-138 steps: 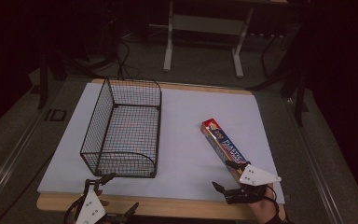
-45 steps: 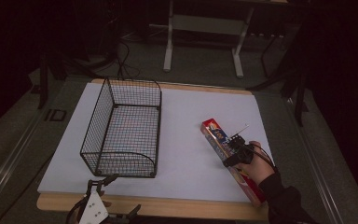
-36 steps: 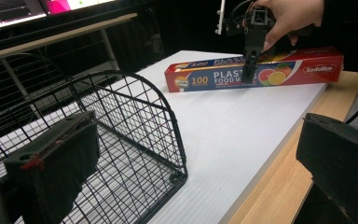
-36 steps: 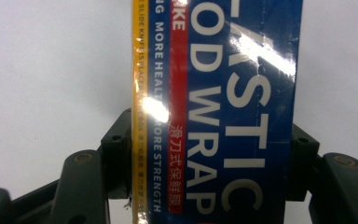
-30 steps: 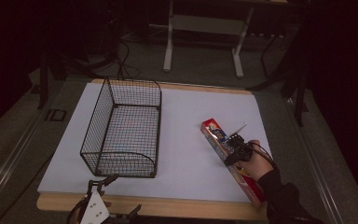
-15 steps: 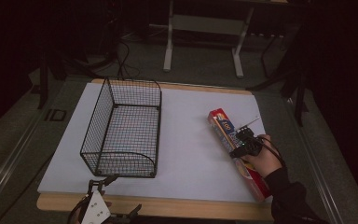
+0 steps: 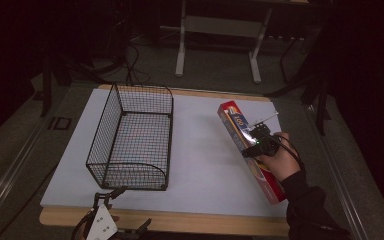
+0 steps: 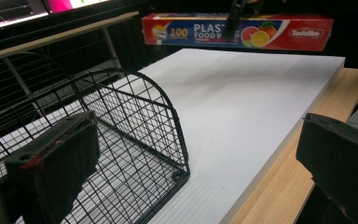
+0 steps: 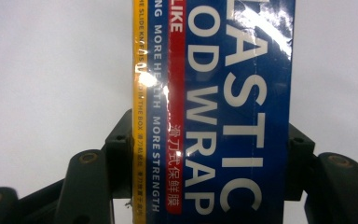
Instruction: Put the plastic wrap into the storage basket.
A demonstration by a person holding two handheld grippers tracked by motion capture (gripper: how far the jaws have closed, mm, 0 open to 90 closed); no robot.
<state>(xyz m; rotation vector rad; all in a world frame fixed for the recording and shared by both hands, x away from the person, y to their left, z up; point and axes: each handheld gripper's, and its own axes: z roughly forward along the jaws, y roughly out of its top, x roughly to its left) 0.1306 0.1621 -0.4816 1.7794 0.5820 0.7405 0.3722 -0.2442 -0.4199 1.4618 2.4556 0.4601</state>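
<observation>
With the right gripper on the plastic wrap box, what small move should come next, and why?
Probably carry the plastic wrap box left toward the wire basket: the right gripper is clamped across it, it looks lifted off the white board, and the basket sits empty.

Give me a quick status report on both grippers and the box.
Right gripper shut on plastic wrap box, lifted off white board. Left gripper open, idle near wire basket. Nothing between box and basket.

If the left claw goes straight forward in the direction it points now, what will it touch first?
Probably the wire basket: its curved end wall stands just ahead of the open left claw, towards one jaw. Centrally the white board looks free; depth is unclear.
</observation>
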